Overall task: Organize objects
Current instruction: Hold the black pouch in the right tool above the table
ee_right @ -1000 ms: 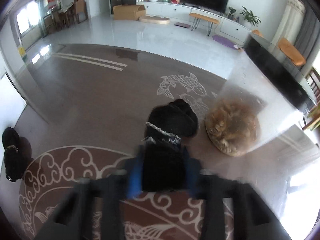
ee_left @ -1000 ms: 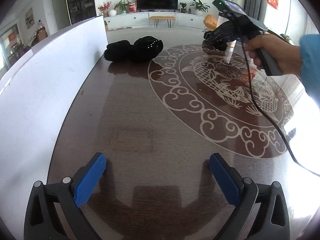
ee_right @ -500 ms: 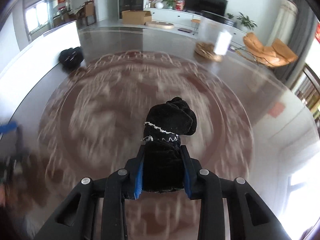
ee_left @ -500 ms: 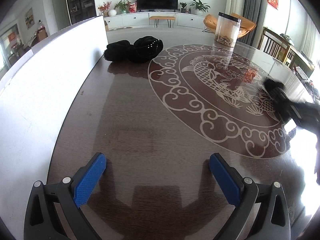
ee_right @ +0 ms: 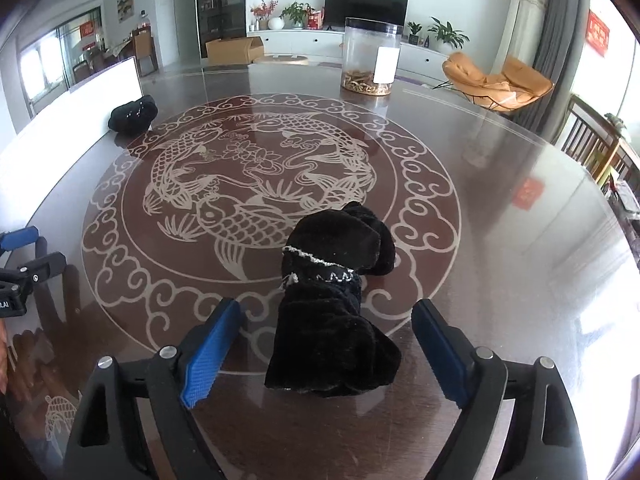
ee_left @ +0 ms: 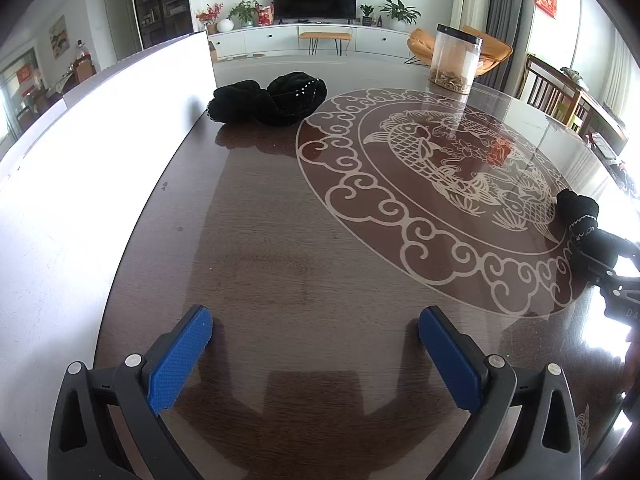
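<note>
A black velvet cloth item with white trim (ee_right: pixel 336 300) lies on the dark table between the open blue-padded fingers of my right gripper (ee_right: pixel 328 320), which does not hold it. It also shows at the right edge of the left wrist view (ee_left: pixel 580 212). A black pile of similar cloth items (ee_left: pixel 268 98) lies at the far left of the table beside the white board; it also shows in the right wrist view (ee_right: pixel 132 114). My left gripper (ee_left: pixel 316 334) is open and empty, low over the near table.
The table (ee_left: pixel 280 240) is dark wood with a round fish emblem (ee_right: pixel 260 184). A tall white board (ee_left: pixel 80 152) runs along its left side. A clear jar with a black lid (ee_right: pixel 372 56) stands at the far edge. Chairs stand beyond the right side.
My right gripper carried the black cloth item from near the jar to the near right of the table, set it down and opened. My left gripper has not moved.
</note>
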